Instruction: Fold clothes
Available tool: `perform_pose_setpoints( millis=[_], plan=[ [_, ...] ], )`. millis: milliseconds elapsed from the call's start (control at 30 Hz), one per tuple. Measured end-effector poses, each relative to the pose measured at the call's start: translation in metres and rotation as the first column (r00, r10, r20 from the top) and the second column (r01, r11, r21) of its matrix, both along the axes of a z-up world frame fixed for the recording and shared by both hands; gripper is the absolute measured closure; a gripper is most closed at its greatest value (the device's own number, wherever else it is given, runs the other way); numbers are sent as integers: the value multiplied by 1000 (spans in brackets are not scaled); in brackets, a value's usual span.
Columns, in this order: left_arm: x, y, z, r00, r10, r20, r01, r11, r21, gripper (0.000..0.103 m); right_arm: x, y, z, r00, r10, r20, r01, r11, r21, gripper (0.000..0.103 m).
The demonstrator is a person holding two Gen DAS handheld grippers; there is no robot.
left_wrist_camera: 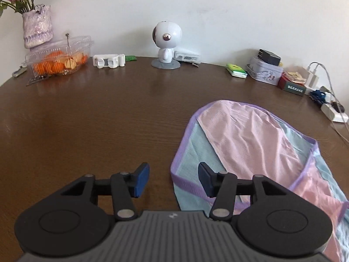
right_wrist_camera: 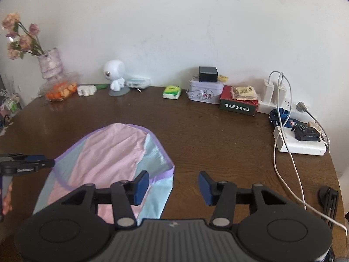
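Left tool (left_wrist_camera: 173,182): I read it as released, blue pads wide apart, nothing between them. It sits low over the brown surface (left_wrist_camera: 98,120), pointing toward the far wall edge. Its right pad (left_wrist_camera: 204,180) overlaps the garment's near left border in my view; I cannot tell if it touches the cloth. Its left pad hangs over bare wood.

Right tool (right_wrist_camera: 173,185): also released, pads spread, empty. Level and low, aimed at the far edge. Its left pad (right_wrist_camera: 141,186) lies over the garment's right border; the right pad is over bare wood.

Left tool from the right wrist view: a dark tip enters at the left margin, just beside the garment's left border.

Garment (left_wrist_camera: 250,144): pink and pale blue cloth with lilac trim, lying flat with wrinkles on the near half of the surface, between the two tools. Its rounded end points toward the far edge.

Far edge, along the wall: white round-headed figurine (left_wrist_camera: 166,43), clear box of oranges (left_wrist_camera: 59,60) and a flower vase (left_wrist_camera: 37,25) toward the far left corner, a tin box (right_wrist_camera: 206,91) further right.

Right edge: white power strip (right_wrist_camera: 301,143) with chargers, cables trailing toward the near right corner.
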State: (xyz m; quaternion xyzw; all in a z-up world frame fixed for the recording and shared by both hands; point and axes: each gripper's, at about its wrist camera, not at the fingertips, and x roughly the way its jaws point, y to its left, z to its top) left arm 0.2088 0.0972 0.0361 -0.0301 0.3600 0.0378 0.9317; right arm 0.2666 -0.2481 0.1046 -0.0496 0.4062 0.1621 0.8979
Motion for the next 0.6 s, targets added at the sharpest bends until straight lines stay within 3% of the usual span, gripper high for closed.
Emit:
perform_pose_setpoints(
  millis=[33, 100, 133, 200, 300, 367, 500, 600],
  plan=[
    [5, -3, -3, 1000, -2, -2, 2, 1000, 10, 57, 20, 5, -11, 999, -14, -47, 14, 1000, -4, 56],
    [13, -7, -9, 999, -17, -28, 17, 1000, 20, 90, 58, 16, -33, 989, -44, -142, 44, 999, -8, 64],
    [15, -7, -12, 999, -15, -33, 16, 1000, 16, 93, 70, 22, -42, 983, -46, -179, 43, 999, -18, 71],
    [15, -6, -17, 1000, -4, -30, 4, 1000, 3, 94, 79, 37, -64, 974, -48, -220, 34, 997, -68, 76],
    [11, 5, -20, 1000, 25, -6, -25, 999, -47, 101, 85, 50, -75, 979, -56, -194, 29, 990, -137, 77],
    [4, 11, -19, 1000, 26, -6, -26, 999, -38, 101, 93, 56, -77, 975, -48, -216, 19, 991, -134, 102],
    [-29, 25, -16, 998, 55, -6, -54, 995, 80, 101, 105, 102, -80, 983, 49, -176, -85, 975, -204, 103],
    [-80, 47, -10, 991, 131, -13, -129, 986, 102, 102, 109, 162, -81, 978, 184, -101, -205, 942, -265, 103]
  ],
)
